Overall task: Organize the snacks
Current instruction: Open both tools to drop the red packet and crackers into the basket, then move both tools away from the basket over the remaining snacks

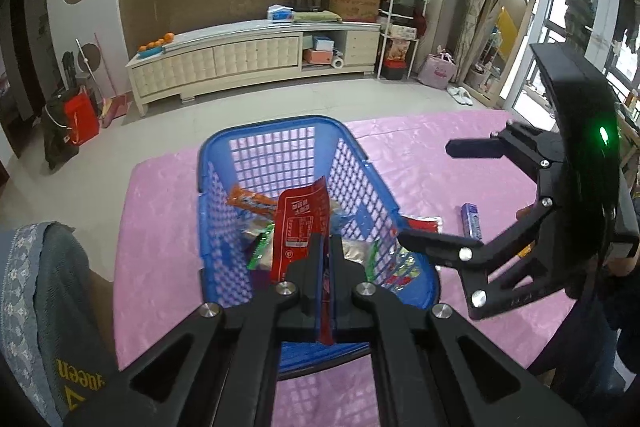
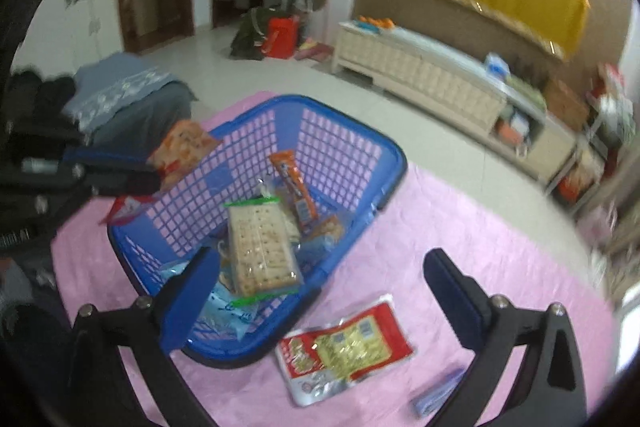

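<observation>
**Basket filling up, two snacks still out on the pink cloth**

The blue basket (image 2: 360, 143) sits at centre frame on the pink-covered tabletop (image 2: 500, 247) and already holds most of the haul: a cracker pack (image 2: 262, 249) propped upright in the middle, an orange wrapper (image 2: 294, 183) leaning on the far mesh wall, and pale blue packets beneath. In my left-wrist view, my left tool (image 1: 325, 255) is clamped narrow on a red snack packet (image 1: 302, 223), held above the near end of the basket and, as I judge it, not yet let go. My right tool (image 2: 320, 291) stands wide with nothing between its fingers, low in the right-wrist frame, straddling the basket's near rim and the cloth beside it. Still outside: a red-and-yellow snack pack (image 2: 348, 347) lying flat just beside the basket at lower centre, and a small blue pack (image 2: 436, 393) near the bottom right edge. I reckon the job is well past halfway, with the held packet to drop and those two to collect.
</observation>
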